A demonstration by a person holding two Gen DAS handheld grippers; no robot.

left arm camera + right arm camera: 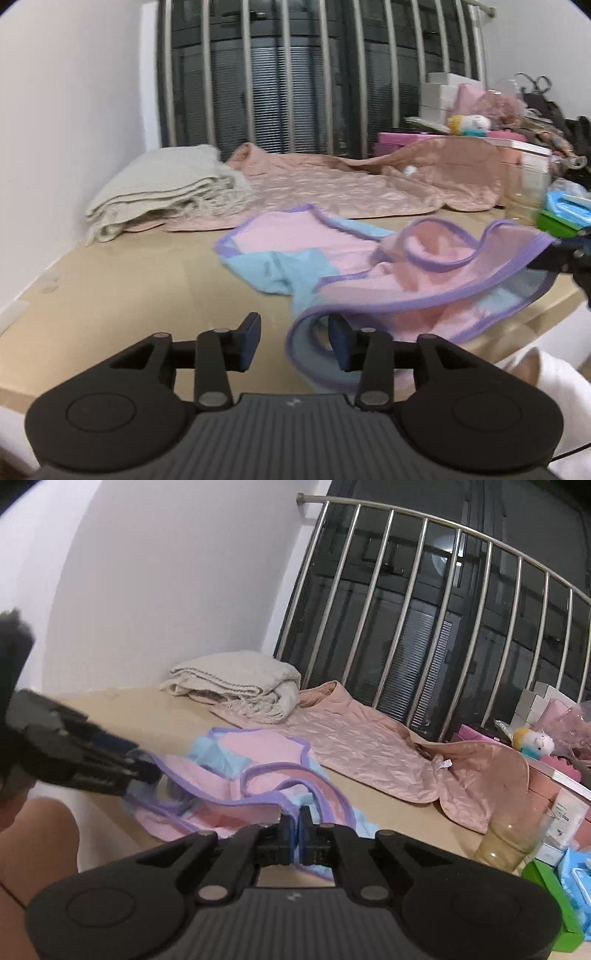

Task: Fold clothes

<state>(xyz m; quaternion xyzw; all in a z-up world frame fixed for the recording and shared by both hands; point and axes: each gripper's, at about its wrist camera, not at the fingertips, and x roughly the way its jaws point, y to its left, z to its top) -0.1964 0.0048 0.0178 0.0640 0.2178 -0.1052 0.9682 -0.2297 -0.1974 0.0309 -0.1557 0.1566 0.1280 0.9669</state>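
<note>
From my left wrist camera I see the left hand-held gripper [293,341] with its jaws apart, nothing clamped; the purple hem of the pink-and-blue garment [369,258] loops around its right pad [341,341]. At three o'clock there, the right hand-held gripper [554,254] pinches the garment's lifted edge. Only the right wrist view shows that grip closely: the right hand-held gripper [295,830] is pressed together on the blue and purple trim. The garment [229,786] lies crumpled on the tabletop [147,716], with the left hand-held gripper [140,771] at nine o'clock and a glass [513,838] at three.
</note>
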